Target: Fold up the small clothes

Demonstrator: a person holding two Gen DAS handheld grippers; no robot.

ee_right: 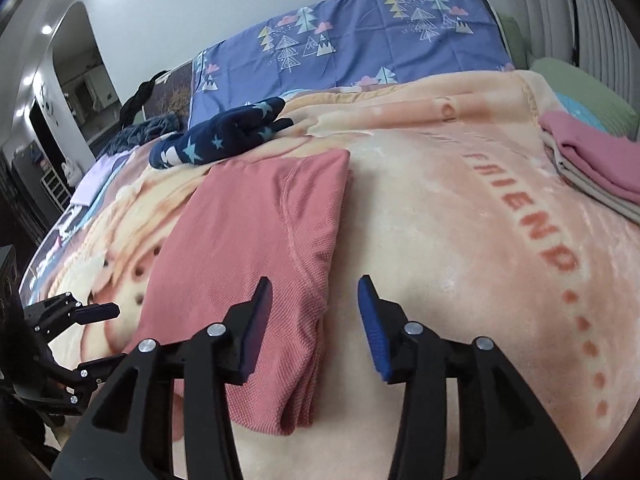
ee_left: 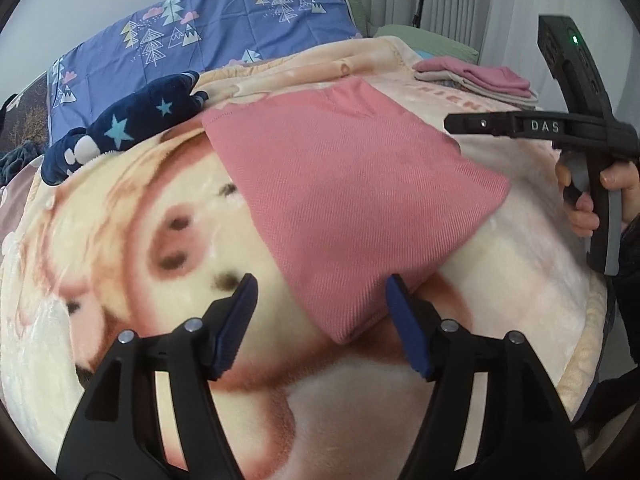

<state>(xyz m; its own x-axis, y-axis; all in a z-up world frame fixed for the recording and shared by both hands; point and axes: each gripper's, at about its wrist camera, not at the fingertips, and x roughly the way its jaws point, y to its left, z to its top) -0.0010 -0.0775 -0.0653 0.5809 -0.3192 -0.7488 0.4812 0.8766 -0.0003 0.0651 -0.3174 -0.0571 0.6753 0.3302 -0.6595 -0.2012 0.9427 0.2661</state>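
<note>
The folded pink garment (ee_left: 352, 200) lies flat on the bed's blanket (ee_right: 460, 240), its near corner between the spread left tool (ee_left: 320, 320); the right tool (ee_right: 316, 320), also spread, straddles its near edge, pinching nothing.

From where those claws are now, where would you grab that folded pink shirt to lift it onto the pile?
Probably at the near corners of the pink shirt, one gripper each. Its stacked folded edges face the right gripper, so sliding the fingers low under that layered edge should catch every layer. The left gripper could take the corner pointing at it. Both are open, holding nothing.
</note>
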